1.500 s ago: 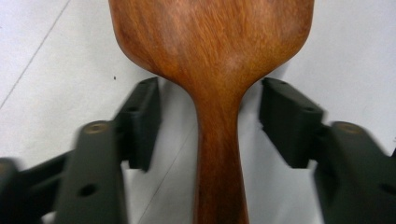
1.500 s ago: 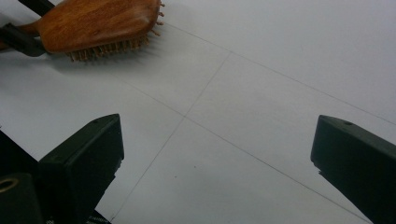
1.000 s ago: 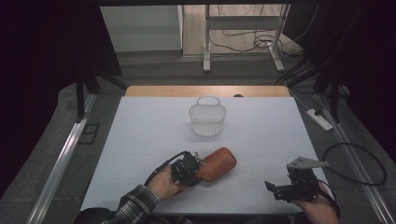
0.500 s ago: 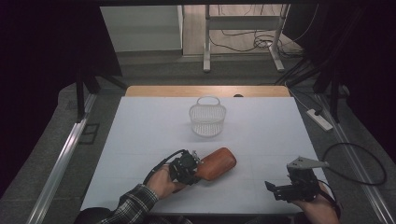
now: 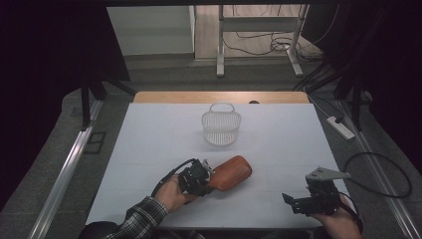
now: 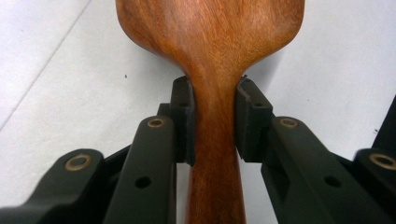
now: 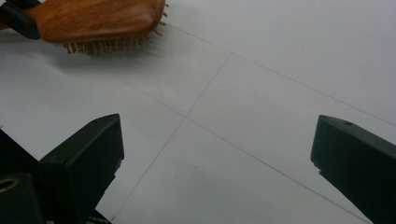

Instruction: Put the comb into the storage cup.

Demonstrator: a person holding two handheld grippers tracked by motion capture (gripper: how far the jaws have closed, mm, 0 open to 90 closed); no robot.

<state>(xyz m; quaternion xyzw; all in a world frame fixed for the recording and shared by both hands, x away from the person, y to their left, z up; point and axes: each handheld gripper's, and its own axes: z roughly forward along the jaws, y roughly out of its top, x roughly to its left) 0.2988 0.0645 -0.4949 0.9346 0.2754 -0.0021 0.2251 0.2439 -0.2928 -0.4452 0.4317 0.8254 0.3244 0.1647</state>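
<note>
A brown wooden hairbrush [image 5: 231, 172] lies near the front middle of the white table [image 5: 149, 144], head pointing right and away. My left gripper [image 5: 199, 178] is shut on its narrow handle. In the left gripper view both pads [image 6: 183, 116] press the handle's sides just below the wide head of the hairbrush [image 6: 210, 37], with the left gripper [image 6: 212, 116] centred on it. My right gripper [image 5: 293, 200] rests at the front right, jaws wide open and holding nothing. The right gripper view looks between the open right gripper [image 7: 215, 154] at the hairbrush [image 7: 98, 18], bristles facing down.
A white wire basket [image 5: 221, 127] with a handle stands upright at the middle back of the table. A power strip [image 5: 340, 127] and a looped cable [image 5: 383, 174] lie on the floor to the right. Table legs and cables are beyond the far edge.
</note>
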